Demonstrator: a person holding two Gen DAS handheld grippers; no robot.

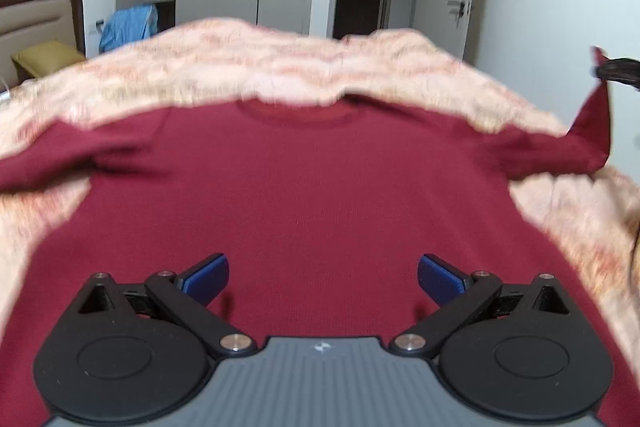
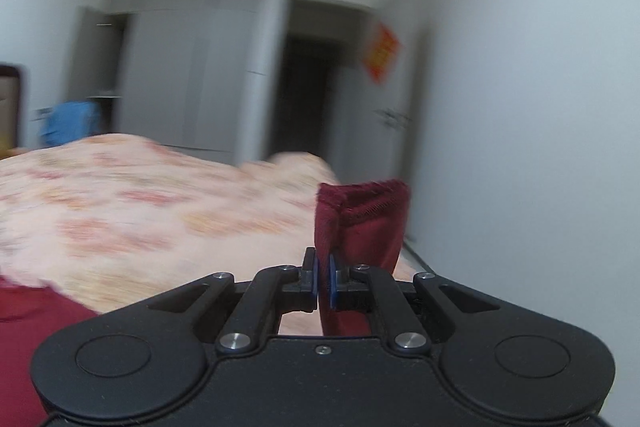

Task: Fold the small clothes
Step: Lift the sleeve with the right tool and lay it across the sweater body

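Maroon shirt [image 1: 304,195] lies flat on the bed [image 1: 248,67], front up, body not yet folded. Right tongs [image 2: 323,283] are pinched on the right sleeve [image 2: 360,223] and hold it above the bed — looks like the first sleeve fold starting. Left tongs [image 1: 323,277] wide apart over the hem, holding nothing. Count: one shirt, two sleeves, two tongs.

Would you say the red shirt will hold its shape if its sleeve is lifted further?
Probably not: the sleeve droops limply from the right tool, so the shirt looks floppy. It seems light, and likely to drag across the bedspread.
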